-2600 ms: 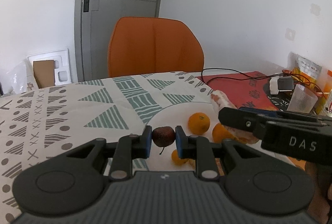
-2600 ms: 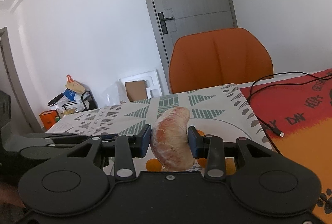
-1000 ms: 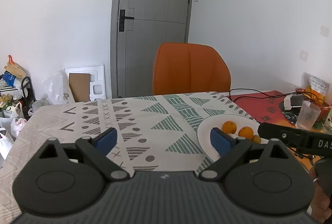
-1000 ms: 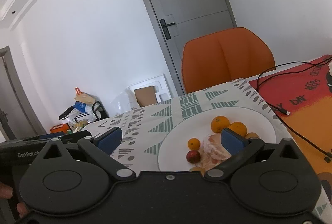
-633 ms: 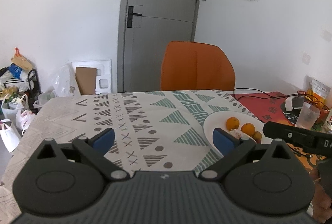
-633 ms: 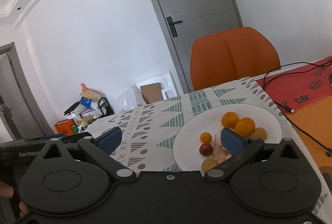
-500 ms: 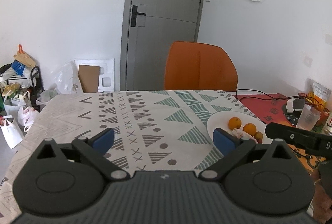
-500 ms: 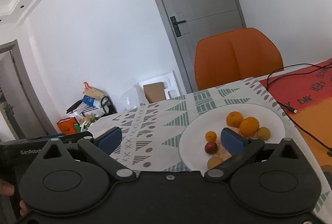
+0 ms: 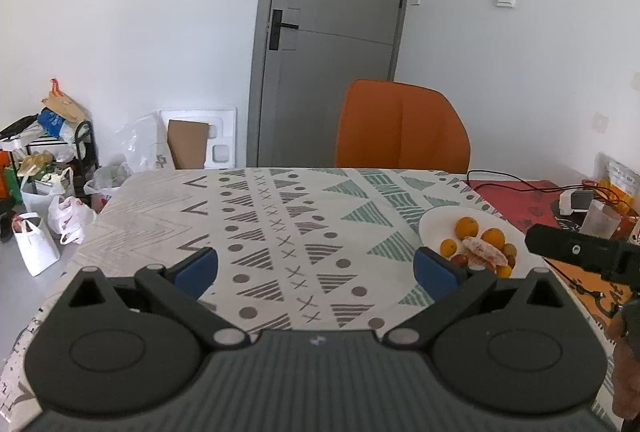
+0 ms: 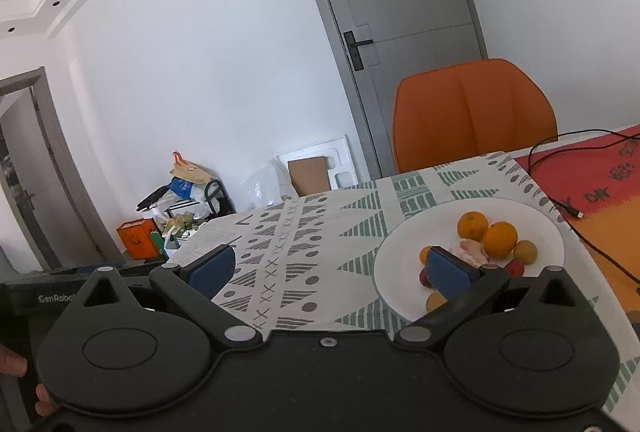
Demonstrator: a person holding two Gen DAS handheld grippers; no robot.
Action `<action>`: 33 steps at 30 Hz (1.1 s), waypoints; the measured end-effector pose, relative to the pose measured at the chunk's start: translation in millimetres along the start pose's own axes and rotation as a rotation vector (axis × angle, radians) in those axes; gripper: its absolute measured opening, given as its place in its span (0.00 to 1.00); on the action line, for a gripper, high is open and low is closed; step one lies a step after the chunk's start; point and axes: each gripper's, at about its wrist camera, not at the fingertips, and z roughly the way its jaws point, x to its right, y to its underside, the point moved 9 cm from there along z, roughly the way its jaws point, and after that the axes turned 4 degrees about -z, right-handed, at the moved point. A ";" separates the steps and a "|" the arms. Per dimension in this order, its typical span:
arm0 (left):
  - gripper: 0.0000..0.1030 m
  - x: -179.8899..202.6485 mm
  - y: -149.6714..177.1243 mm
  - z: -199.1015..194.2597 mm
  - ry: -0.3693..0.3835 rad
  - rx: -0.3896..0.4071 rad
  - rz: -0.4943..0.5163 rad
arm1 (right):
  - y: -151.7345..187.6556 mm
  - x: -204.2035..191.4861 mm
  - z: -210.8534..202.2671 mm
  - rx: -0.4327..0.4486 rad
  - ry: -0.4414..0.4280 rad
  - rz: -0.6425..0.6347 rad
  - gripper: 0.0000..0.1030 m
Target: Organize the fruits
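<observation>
A white plate (image 9: pixel 434 228) on the patterned tablecloth holds several fruits: oranges (image 9: pixel 467 226), a peeled pomelo piece (image 9: pixel 485 251) and small dark red fruits. It also shows in the right wrist view (image 10: pixel 400 256) with oranges (image 10: pixel 500 239) and the pomelo piece (image 10: pixel 468 247). My left gripper (image 9: pixel 316 268) is open and empty, held back above the table, left of the plate. My right gripper (image 10: pixel 328 266) is open and empty, with its right finger in front of the plate's near fruits. Its body shows at the right of the left wrist view (image 9: pixel 580 252).
An orange chair (image 9: pixel 402 129) stands at the table's far side before a grey door (image 9: pixel 332 31). A red and orange mat (image 10: pixel 600 175) with a black cable, a plastic cup (image 9: pixel 602 222) and packets lie to the right. Bags and boxes clutter the floor at left (image 9: pixel 52 191).
Both grippers let go of their fruits, a dark red fruit and the pomelo piece, onto the plate, opened wide and pulled back and up from the plate.
</observation>
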 end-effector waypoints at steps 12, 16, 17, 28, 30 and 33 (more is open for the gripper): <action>1.00 -15.8 12.6 -16.2 -0.032 0.000 -0.008 | 20.9 -13.5 -0.2 -0.054 -0.042 -0.014 1.00; 1.00 -25.9 19.3 -17.0 -0.042 -0.014 -0.030 | 29.2 -13.3 0.5 -0.076 -0.040 -0.015 1.00; 1.00 -28.0 20.8 -16.8 -0.043 -0.017 -0.036 | 31.0 -13.0 0.7 -0.080 -0.036 -0.017 1.00; 1.00 -43.9 33.2 -19.1 -0.083 -0.034 -0.038 | 45.6 -13.4 -0.7 -0.114 -0.023 -0.041 1.00; 1.00 -44.9 34.7 -19.5 -0.086 -0.038 -0.035 | 48.1 -13.5 0.4 -0.123 -0.022 -0.042 1.00; 1.00 -46.3 35.4 -19.8 -0.086 -0.044 -0.034 | 51.0 -12.6 1.1 -0.132 -0.018 -0.039 1.00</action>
